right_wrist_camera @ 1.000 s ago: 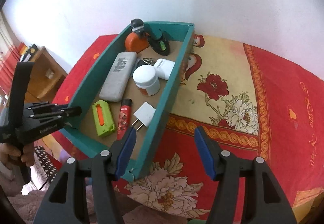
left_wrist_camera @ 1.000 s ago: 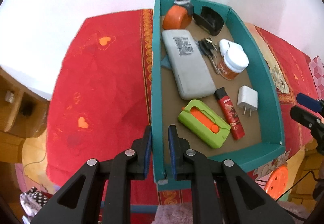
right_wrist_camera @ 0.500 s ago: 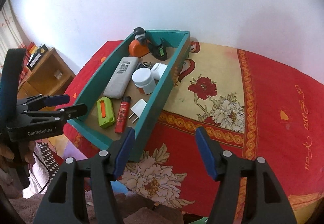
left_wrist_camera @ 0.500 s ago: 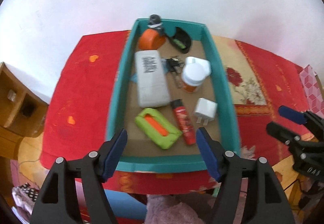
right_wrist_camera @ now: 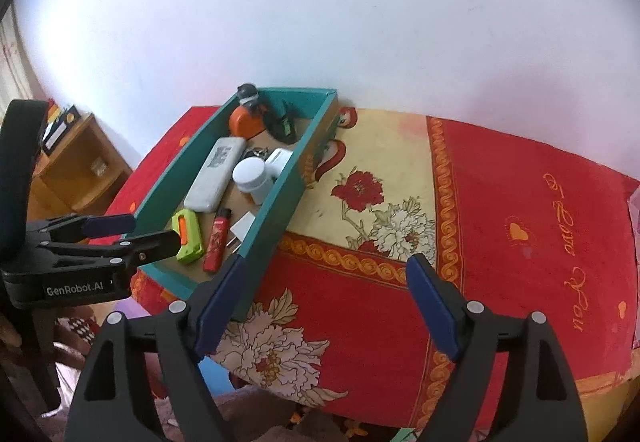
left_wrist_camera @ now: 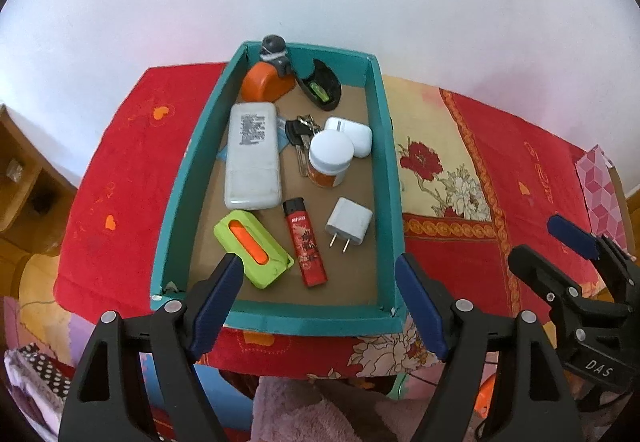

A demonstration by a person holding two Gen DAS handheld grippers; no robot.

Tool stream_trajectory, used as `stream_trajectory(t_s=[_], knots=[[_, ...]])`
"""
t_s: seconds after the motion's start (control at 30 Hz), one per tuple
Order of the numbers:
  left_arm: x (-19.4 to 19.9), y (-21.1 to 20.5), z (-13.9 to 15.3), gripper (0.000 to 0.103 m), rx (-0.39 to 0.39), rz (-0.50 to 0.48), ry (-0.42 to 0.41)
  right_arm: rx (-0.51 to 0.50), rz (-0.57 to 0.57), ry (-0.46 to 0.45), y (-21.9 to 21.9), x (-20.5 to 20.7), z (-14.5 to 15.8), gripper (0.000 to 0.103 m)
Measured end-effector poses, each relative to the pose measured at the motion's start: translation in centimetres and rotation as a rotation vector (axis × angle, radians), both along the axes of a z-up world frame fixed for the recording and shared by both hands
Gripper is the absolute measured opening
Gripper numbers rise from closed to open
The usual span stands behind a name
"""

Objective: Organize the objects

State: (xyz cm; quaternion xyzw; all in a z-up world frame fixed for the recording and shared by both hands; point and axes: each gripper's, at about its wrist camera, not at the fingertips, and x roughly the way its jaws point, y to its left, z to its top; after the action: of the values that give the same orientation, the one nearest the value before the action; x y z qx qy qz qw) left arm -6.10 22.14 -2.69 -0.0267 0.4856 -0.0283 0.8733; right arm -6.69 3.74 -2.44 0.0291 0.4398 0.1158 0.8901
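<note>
A teal tray [left_wrist_camera: 180, 182] sits on the red flowered cloth and holds a grey case [left_wrist_camera: 252, 158], a green and orange cutter [left_wrist_camera: 256, 254], a red lighter [left_wrist_camera: 306, 246], a white charger plug [left_wrist_camera: 348, 222], a white-lidded jar [left_wrist_camera: 330, 158], keys [left_wrist_camera: 300, 134] and an orange tape measure [left_wrist_camera: 260, 86]. My left gripper [left_wrist_camera: 320, 274] hangs over the tray's near end, its jaws opening wide and gripping nothing. My right gripper [right_wrist_camera: 326, 270] hovers over the cloth just right of the tray [right_wrist_camera: 276, 210], jaws opening too, with nothing between them.
A white wall rises right behind the tray. A wooden shelf unit [right_wrist_camera: 76, 162] stands to the left of the cloth-covered surface. A pink patterned box [left_wrist_camera: 600, 194] lies at the far right edge. Bare cloth [right_wrist_camera: 520, 222] stretches right of the tray.
My left gripper let go of the tray's left wall, spread wide and drew back and up. My right gripper widened and pulled back, so the tray looks smaller.
</note>
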Motion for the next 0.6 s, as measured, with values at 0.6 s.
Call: stream_trajectory(t_s=[0.6], knots=[[1.7,1.9,1.5,0.08,-0.012,-0.065,0.014,0.087,-0.211,-0.037,0.6,0.3,3.0,0.083]])
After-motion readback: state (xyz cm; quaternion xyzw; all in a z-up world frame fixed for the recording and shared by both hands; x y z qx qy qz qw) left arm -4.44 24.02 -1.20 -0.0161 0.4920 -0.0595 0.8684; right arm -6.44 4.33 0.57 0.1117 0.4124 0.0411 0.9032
